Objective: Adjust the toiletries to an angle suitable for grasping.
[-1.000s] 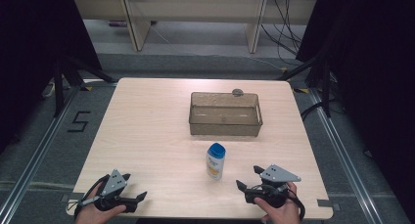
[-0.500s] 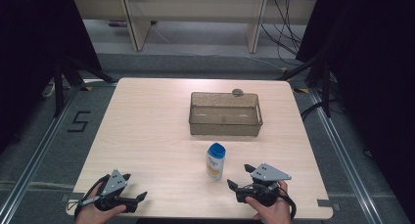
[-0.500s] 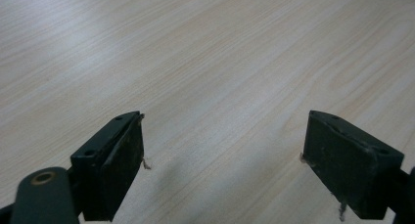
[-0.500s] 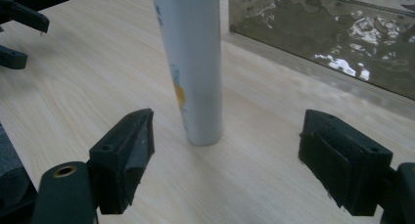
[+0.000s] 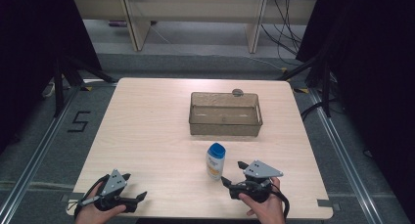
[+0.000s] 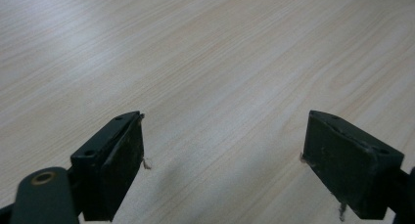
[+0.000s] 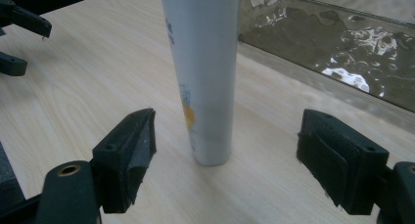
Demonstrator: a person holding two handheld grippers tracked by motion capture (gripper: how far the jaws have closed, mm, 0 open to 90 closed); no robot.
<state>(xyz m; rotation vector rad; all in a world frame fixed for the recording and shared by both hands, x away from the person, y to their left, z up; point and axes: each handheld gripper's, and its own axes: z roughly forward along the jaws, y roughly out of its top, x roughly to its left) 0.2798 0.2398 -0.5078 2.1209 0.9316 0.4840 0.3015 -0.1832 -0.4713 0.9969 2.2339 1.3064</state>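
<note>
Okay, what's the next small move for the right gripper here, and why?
Probably ease the right gripper forward until the upright white bottle stands between its jaws, then close. The jaws are open, the bottle stands just ahead of them, untouched, near the clear bin.

bottle (image 5: 216, 161) upright | right gripper (image 5: 232, 173) beside, jaws apart

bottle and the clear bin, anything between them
Nothing: bare table lies between the bottle and the bin, as the high view shows.
</note>
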